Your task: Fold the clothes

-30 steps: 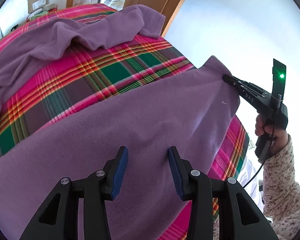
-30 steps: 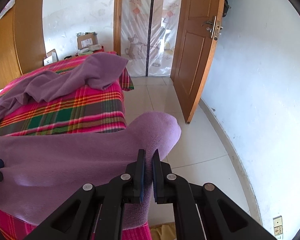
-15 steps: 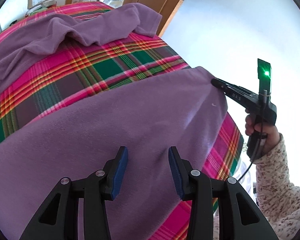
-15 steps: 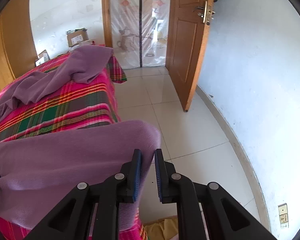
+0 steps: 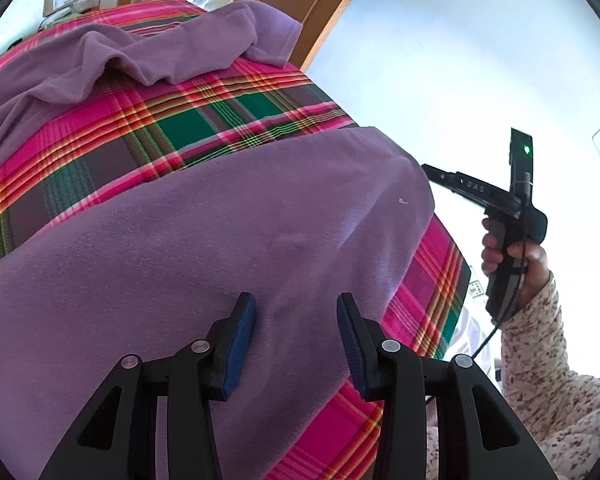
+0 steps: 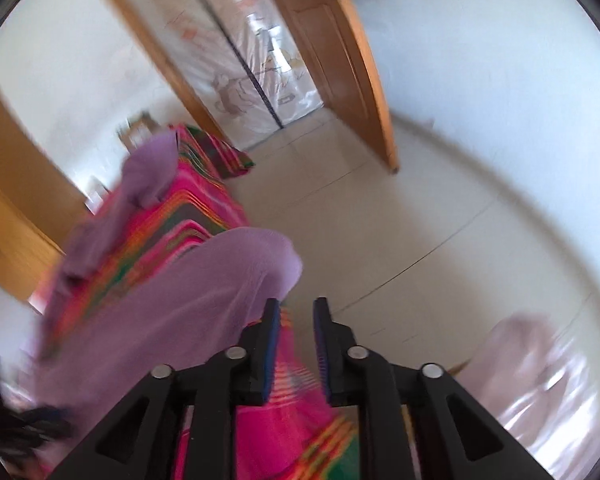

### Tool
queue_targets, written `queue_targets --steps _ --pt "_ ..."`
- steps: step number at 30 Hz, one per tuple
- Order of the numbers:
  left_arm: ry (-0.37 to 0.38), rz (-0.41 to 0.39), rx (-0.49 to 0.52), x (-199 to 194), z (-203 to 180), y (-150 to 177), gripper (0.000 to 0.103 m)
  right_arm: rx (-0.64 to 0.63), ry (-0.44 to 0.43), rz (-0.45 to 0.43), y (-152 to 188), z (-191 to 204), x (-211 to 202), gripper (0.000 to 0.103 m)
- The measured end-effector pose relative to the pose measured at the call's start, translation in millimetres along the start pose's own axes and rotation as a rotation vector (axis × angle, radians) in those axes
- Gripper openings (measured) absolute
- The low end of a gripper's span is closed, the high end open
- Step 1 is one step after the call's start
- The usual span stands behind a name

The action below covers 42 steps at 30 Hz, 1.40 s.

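The purple fleece garment lies spread across the plaid bed, reaching its right edge. The left hand-held gripper hovers open above it. The right hand-held gripper, jaws just opening, stands off that edge, empty.

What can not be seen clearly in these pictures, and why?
- Purple garment, left wrist view: near part hidden under the left gripper; its left side cut off by the edge.
- Bedspread, right wrist view: pattern smeared by motion blur.
- Right gripper, left wrist view: fingers too small to judge the gap.
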<state>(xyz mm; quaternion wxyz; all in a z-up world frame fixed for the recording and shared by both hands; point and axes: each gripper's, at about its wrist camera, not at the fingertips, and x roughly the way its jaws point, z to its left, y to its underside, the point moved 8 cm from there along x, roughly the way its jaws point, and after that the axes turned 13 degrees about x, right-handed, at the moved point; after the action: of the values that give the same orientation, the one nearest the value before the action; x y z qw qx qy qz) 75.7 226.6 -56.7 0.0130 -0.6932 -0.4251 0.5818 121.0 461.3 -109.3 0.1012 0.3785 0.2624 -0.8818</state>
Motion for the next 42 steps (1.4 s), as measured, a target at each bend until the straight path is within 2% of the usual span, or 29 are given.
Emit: queue_targets --steps 1,3,8,12,14,15,16,19,25,30,31,35,40,42 --pt "0.004 0.000 -0.001 1 -1 0 0.044 0.050 -0.046 0.014 1 -6 -1 0.034" --pt "0.004 0.000 -0.003 1 0 0 0.044 0.108 -0.101 0.036 6 -13 -2 0.034" --pt "0.000 0.000 -0.005 3 -1 -1 0.044 0.079 -0.193 0.091 18 4 3 0.039" --pt "0.003 -0.003 -0.016 3 -1 -1 0.044 0.075 -0.224 0.112 21 16 6 0.042" --pt "0.005 -0.005 -0.021 2 -1 -1 0.044 0.062 -0.226 0.115 23 20 7 0.037" --pt "0.005 -0.005 -0.022 2 -1 -1 0.044 0.047 -0.225 0.110 24 23 6 0.024" --pt "0.005 -0.006 -0.024 1 -1 0 0.044 0.032 -0.223 0.105 25 26 5 0.016" --pt "0.001 -0.005 -0.024 1 -1 1 0.044 -0.027 -0.200 0.076 27 36 2 0.010" --pt "0.000 -0.006 -0.028 0 -2 1 0.044 -0.078 -0.183 0.016 18 52 -4 0.005" --pt "0.001 -0.005 -0.029 -1 -2 2 0.044 -0.072 -0.152 -0.064 4 47 -23 0.005" --pt "0.001 -0.005 -0.029 -1 -2 3 0.044 -0.070 -0.144 -0.074 2 45 -26 0.000" --pt "0.004 -0.004 -0.031 -1 -2 3 0.044 -0.066 -0.075 -0.116 -2 31 -34 0.000" --pt "0.003 -0.003 -0.027 0 -5 3 0.044 -0.040 -0.054 -0.057 6 18 -21 0.003" --pt "0.005 -0.002 -0.026 1 -7 3 0.044 -0.009 -0.072 -0.022 11 15 -13 0.004"
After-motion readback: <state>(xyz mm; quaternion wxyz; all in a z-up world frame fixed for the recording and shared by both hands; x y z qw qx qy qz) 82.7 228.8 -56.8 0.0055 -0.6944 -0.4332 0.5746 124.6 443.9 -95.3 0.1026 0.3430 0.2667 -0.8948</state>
